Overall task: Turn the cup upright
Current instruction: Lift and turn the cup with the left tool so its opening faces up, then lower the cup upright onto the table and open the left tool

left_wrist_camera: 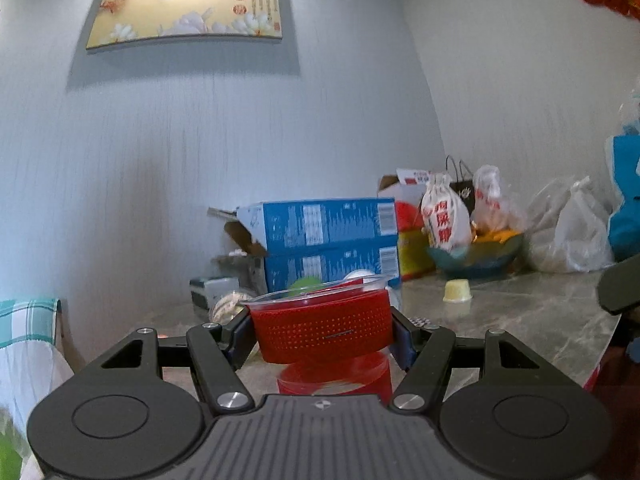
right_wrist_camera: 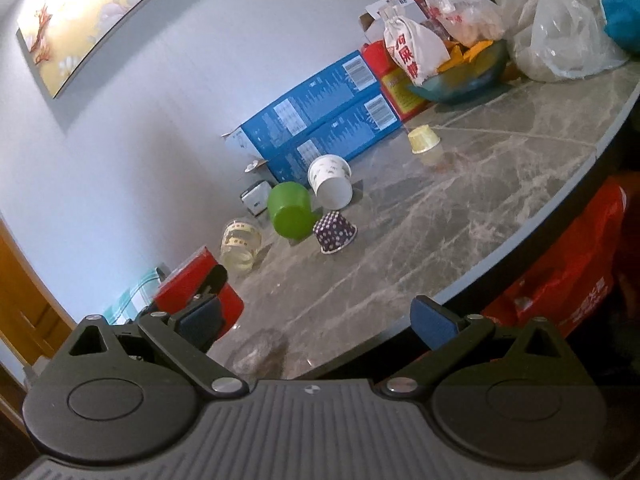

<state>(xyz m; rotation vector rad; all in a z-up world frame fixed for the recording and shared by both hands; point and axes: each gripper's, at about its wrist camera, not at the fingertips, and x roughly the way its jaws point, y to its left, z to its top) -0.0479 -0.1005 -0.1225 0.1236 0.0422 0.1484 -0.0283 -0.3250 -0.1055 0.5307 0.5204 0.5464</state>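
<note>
In the left wrist view my left gripper (left_wrist_camera: 322,336) is shut on a clear plastic cup with a red perforated sleeve (left_wrist_camera: 324,330). The cup stands mouth up, slightly tilted, just above the grey marble table (left_wrist_camera: 520,320), with its red reflection below. In the right wrist view the same red cup (right_wrist_camera: 188,284) shows at the left, held by the other gripper. My right gripper (right_wrist_camera: 316,320) is open and empty near the table's front edge (right_wrist_camera: 520,240).
Overturned cups lie on the table: a green one (right_wrist_camera: 289,209), a white paper one (right_wrist_camera: 330,181), a purple dotted one (right_wrist_camera: 334,231), a clear glass (right_wrist_camera: 240,245) and a small yellow one (right_wrist_camera: 423,139). Blue boxes (right_wrist_camera: 320,120), a bowl (right_wrist_camera: 460,76) and plastic bags (right_wrist_camera: 560,32) line the back.
</note>
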